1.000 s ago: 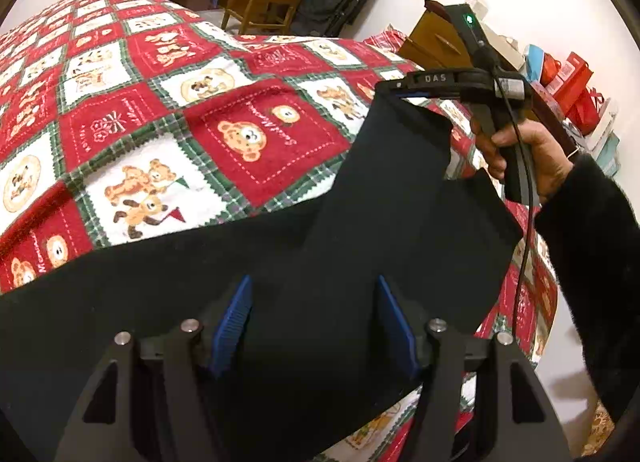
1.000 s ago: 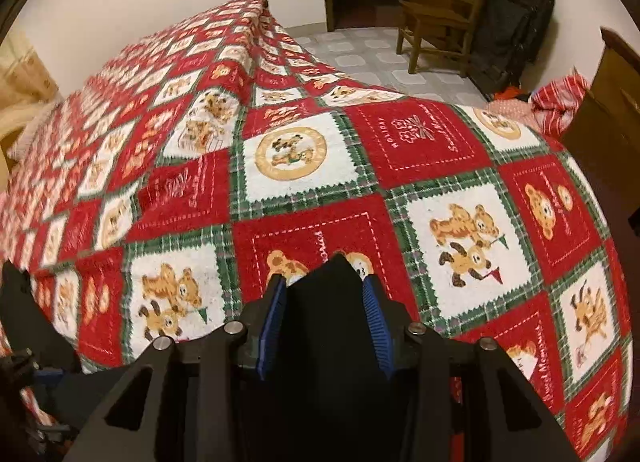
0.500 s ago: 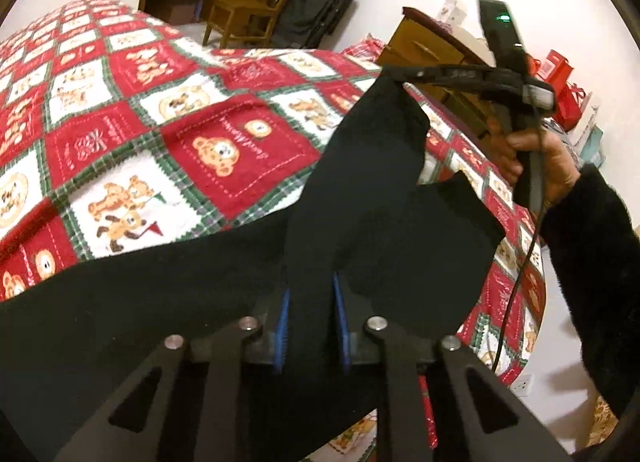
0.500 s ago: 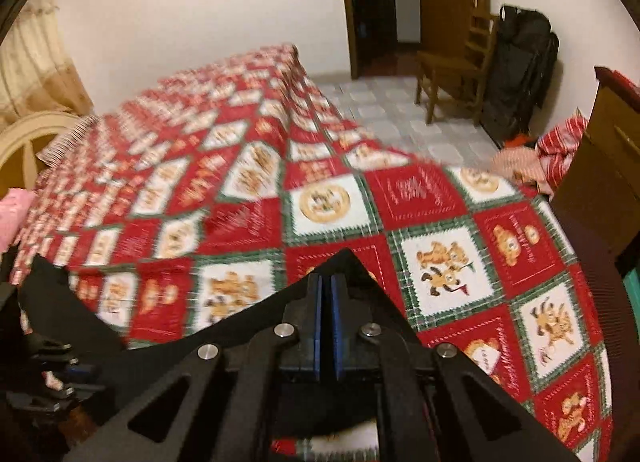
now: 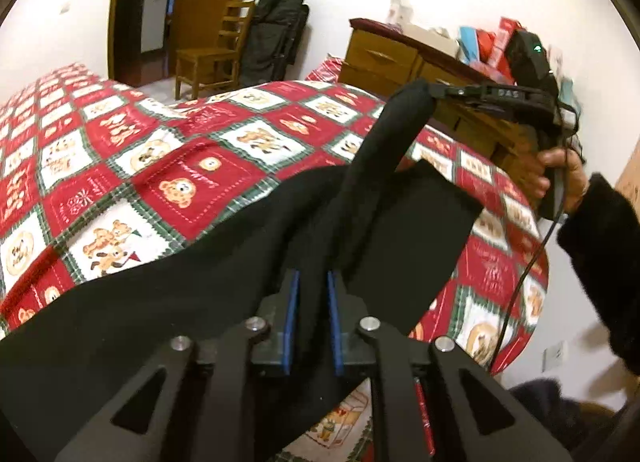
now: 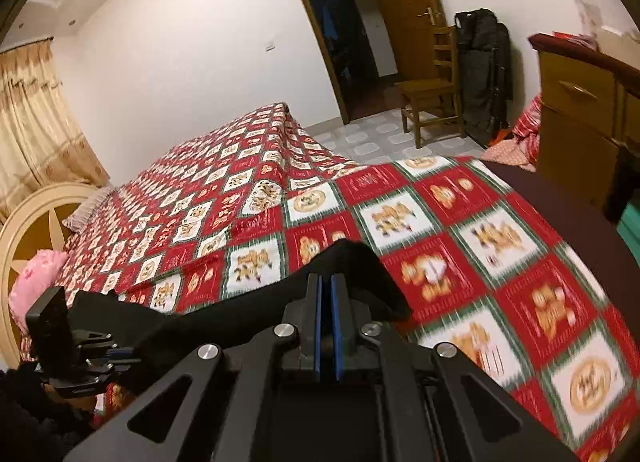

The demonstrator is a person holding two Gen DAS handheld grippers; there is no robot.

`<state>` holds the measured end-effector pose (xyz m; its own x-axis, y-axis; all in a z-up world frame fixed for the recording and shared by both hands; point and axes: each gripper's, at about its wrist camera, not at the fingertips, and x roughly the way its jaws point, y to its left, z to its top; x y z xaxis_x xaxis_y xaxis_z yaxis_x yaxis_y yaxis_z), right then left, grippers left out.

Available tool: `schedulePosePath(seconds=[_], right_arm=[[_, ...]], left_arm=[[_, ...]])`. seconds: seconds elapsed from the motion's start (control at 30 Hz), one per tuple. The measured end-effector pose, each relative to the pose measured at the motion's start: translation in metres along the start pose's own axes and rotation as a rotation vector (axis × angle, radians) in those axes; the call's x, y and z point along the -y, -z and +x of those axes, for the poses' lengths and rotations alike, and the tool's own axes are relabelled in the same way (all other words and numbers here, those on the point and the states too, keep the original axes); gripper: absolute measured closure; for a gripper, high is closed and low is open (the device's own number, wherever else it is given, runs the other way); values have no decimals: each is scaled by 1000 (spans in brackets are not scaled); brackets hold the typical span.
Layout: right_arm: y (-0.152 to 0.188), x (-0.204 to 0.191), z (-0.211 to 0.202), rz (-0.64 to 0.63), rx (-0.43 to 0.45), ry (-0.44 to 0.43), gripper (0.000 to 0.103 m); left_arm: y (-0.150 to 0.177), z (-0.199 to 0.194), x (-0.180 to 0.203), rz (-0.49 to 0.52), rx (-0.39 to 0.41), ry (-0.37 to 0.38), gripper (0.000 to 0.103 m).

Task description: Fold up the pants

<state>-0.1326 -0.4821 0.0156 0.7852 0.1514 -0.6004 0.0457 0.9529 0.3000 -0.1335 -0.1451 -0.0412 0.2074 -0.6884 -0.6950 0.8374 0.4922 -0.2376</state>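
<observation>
Got both grippers pinched on the pants (image 5: 224, 294) right now; the left gripper (image 5: 311, 304) has its blue pads nearly together with a bunch of black cloth squeezed between them, and the right gripper (image 6: 326, 310) looks the same from its own camera, pads all but touching with a thin edge of cloth in there.

From the left camera I can see the right one up ahead and to the right, holding a rolled-looking end of the pants lifted off the bed (image 5: 168, 165); the stretch between the two grips hangs taut-ish in the air, while the rest of the pants trails off to my left and lies on the quilt, with one flap drooping below the right gripper.

My guess is we're early on, picking up one end to carry it over for a fold. To do it well I'd keep both grips firm and level with each other, so the edge stays straight; move both the same way at the same pace, or the cloth twists; watch that loose flap too, it could tuck under and leave a lumpy fold; let go only once it's flat.
</observation>
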Motion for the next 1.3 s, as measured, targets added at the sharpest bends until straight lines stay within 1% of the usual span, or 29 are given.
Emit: schedulePosePath(seconds=[0.1,0.33,0.47,0.5,0.53,0.67,0.77,0.87,0.97,1.0,1.03,1.07,1.1,1.13,1.2,1.3], right_arm=[[22,7,-13,25,9,-2,99],[66,24,-32,94,22,-12,99],[85,25,-41,100,15,11,99],[90,26,-44,102,13,19,103],[95,27,-47,104,12,20,103],[112,33,-56,118,3,60,103],[122,40,-60,154,-10,88,102],[122,46,-68,231,33,81,102],[115,43,-66,282,19,54,102],[113,40,-63,290,9,37,102],[111,34,-58,279,-3,40,102],[110,30,-52,263,-18,56,102],[110,27,-49,253,-27,72,102],[111,25,-45,251,-33,80,102],[113,24,-40,257,-41,89,102],[115,23,-36,260,-51,112,102]], left_arm=[[4,3,6,27,-3,3,91],[13,-4,21,115,24,-9,93],[17,-5,27,148,25,-13,93],[18,-5,29,156,23,-14,93],[21,-5,31,165,23,-15,93],[30,-5,42,237,17,-39,93],[37,0,49,285,2,-59,93],[40,3,52,305,-17,-74,93],[38,-4,48,283,-21,-55,93],[36,-9,45,262,-17,-35,89],[35,-12,43,250,-16,-24,82],[34,-15,40,240,-14,-25,76],[34,-18,38,233,-3,-38,66],[33,-20,35,222,8,-48,61],[32,-25,27,181,19,-39,60],[27,-33,9,85,50,-25,60]])
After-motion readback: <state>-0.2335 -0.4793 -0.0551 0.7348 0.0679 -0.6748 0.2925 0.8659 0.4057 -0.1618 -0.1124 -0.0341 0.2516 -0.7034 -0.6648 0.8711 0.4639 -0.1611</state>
